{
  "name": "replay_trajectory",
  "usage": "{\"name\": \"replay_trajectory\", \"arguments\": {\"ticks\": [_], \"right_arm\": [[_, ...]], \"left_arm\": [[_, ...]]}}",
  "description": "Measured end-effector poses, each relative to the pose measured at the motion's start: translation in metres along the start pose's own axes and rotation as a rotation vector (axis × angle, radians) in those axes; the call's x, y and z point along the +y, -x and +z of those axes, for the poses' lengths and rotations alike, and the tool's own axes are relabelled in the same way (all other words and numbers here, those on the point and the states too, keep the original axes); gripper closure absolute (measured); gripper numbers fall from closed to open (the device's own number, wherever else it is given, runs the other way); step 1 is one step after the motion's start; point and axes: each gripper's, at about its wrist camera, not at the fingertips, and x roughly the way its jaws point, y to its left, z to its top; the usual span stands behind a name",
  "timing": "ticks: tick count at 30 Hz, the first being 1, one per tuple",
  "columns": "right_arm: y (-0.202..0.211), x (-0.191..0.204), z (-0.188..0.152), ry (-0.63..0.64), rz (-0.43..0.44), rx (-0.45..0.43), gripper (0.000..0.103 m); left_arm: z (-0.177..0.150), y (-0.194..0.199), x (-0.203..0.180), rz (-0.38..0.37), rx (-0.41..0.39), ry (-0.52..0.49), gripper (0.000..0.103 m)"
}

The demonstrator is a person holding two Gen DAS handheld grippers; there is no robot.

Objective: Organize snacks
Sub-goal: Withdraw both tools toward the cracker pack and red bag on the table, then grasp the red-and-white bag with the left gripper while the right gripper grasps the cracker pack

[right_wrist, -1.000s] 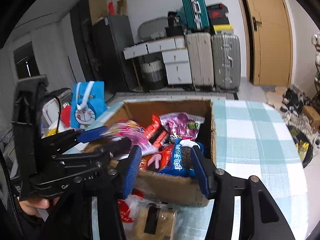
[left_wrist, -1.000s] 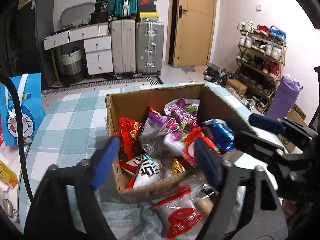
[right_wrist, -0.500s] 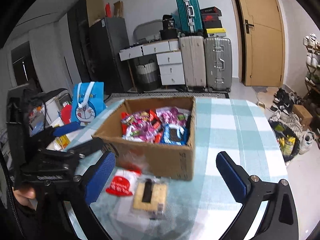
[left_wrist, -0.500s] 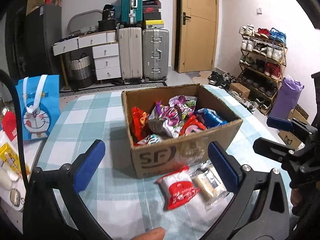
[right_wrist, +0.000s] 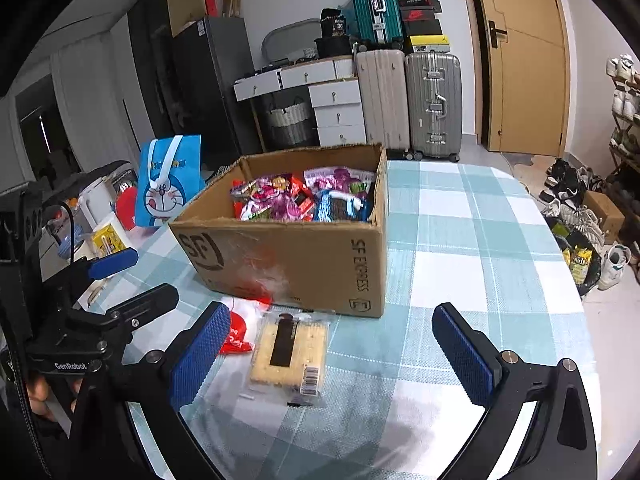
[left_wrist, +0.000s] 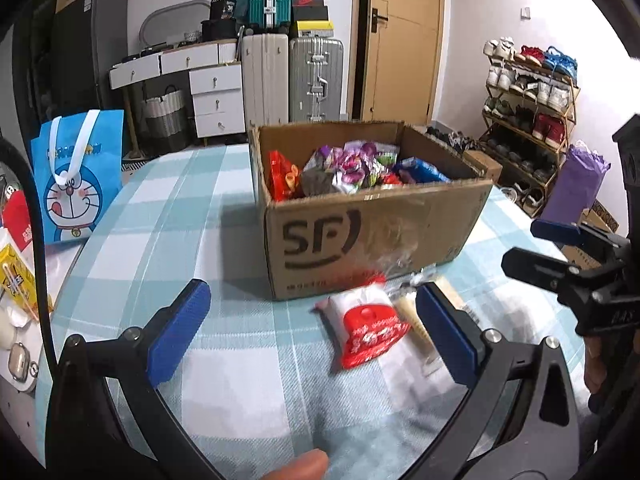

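Note:
An open cardboard box (left_wrist: 372, 232) marked SF stands on the checked table, filled with bright snack packets (left_wrist: 352, 168). In front of it lie a red-and-white packet (left_wrist: 366, 328) and a clear-wrapped cracker pack (right_wrist: 288, 348). My left gripper (left_wrist: 312, 288) hangs open short of the box, and the red-and-white packet lies just past its right finger, untouched. My right gripper (right_wrist: 330, 310) is open too, with the cracker pack on the table between its fingers but free of the pads. Each gripper shows at the edge of the other's view.
A blue cartoon bag (left_wrist: 76, 176) stands at the table's left edge, with a yellow packet (left_wrist: 16, 276) and small items beside it. Suitcases (left_wrist: 292, 76) and a drawer unit line the back wall. A shoe rack (left_wrist: 532, 92) stands on the right. A thumb (left_wrist: 300, 464) shows at the bottom.
Both grippers have drawn back from over the box toward the near side of the table, and their jaws have spread wide. The two packets in front of the box have not moved.

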Motion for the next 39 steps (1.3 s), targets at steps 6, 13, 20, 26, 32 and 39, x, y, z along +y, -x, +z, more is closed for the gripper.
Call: {"name": "replay_trajectory", "arguments": {"ticks": [6, 13, 20, 26, 32, 39], "right_arm": [[-0.015, -0.001, -0.005, -0.012, -0.017, 0.044, 0.001], [-0.042, 0.003, -0.019, 0.031, -0.029, 0.162, 0.001], [-0.066, 0.006, -0.032, 0.025, -0.02, 0.238, 0.001], [-0.071, 0.017, -0.035, 0.029, -0.022, 0.24, 0.001], [-0.078, 0.025, -0.041, 0.056, -0.044, 0.265, 0.001], [-0.08, 0.029, -0.039, 0.073, -0.118, 0.245, 0.001]], "left_arm": [[-0.011, -0.007, 0.007, 0.014, 0.022, 0.031, 0.001], [-0.013, -0.014, 0.014, 0.028, 0.05, 0.048, 0.001], [-0.014, -0.021, 0.02, 0.033, 0.071, 0.066, 0.001], [-0.015, -0.027, 0.021, 0.041, 0.094, 0.067, 0.001], [-0.016, -0.031, 0.022, 0.035, 0.099, 0.067, 0.001], [-0.019, -0.035, 0.022, 0.033, 0.111, 0.059, 0.001]]}}
